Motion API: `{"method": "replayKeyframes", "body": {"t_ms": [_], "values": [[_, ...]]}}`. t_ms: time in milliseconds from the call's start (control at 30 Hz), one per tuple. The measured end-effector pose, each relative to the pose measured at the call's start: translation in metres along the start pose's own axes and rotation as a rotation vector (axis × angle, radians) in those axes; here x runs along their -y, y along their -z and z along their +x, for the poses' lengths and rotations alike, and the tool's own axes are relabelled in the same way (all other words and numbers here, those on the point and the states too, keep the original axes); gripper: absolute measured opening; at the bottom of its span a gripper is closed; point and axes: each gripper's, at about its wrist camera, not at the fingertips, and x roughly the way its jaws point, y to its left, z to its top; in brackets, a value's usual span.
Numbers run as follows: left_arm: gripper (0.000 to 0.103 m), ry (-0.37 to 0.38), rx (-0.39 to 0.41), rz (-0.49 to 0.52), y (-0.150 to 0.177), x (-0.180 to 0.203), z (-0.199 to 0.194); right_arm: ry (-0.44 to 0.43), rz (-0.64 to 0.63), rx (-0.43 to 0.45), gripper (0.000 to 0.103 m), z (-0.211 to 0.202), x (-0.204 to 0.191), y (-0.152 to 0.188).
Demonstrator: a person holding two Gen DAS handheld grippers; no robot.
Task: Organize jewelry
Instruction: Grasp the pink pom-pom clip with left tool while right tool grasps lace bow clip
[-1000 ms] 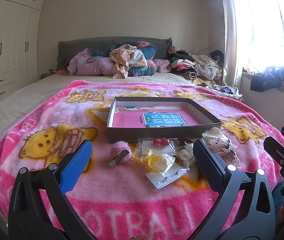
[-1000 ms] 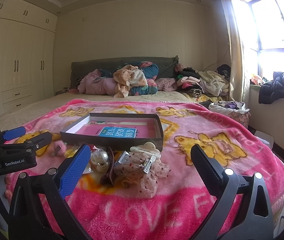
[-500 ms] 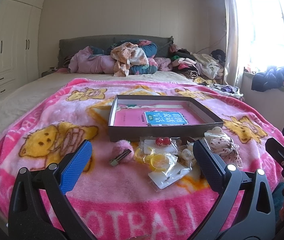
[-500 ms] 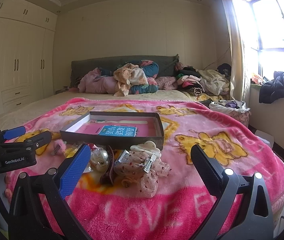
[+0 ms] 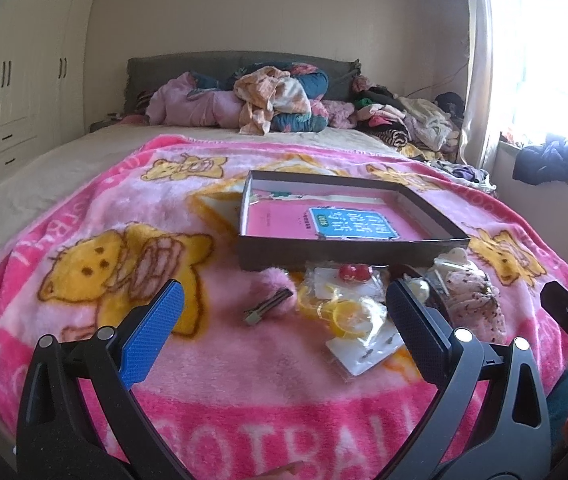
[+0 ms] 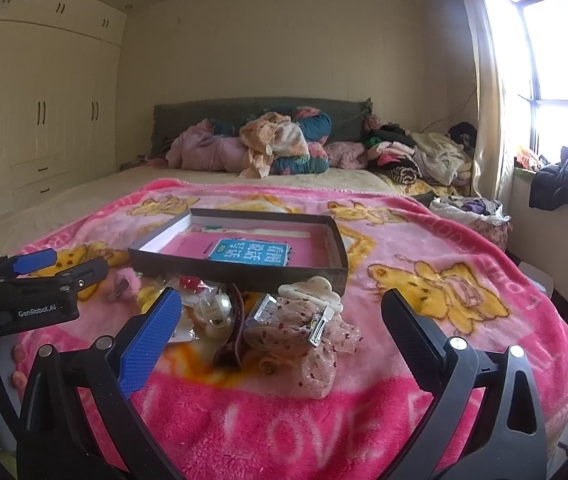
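Jewelry and hair pieces lie heaped on the pink blanket (image 5: 244, 368), just in front of the dark tray (image 5: 339, 256). Nearest, the left gripper (image 5: 284, 336) has its fingers spread wide with nothing between them, hovering above a pink pom-pom clip (image 5: 270, 294) and yellow-ring packets (image 5: 347, 312). The right gripper (image 6: 282, 330) is equally wide and empty, over a dotted scrunchie (image 6: 307, 340) with a silver clip (image 6: 319, 326). Beyond, the tray holds a pink booklet (image 6: 244, 250); clothes (image 6: 268, 148) pile at the headboard.
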Motion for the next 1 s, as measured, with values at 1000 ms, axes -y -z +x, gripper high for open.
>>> {"method": "replayKeyframes", "body": {"t_ms": [1000], "values": [[0.092,0.059,-0.203,-0.007,-0.004,-0.039,0.086,0.058,0.166,-0.323,0.097,0.104,0.035,0.004]]}}
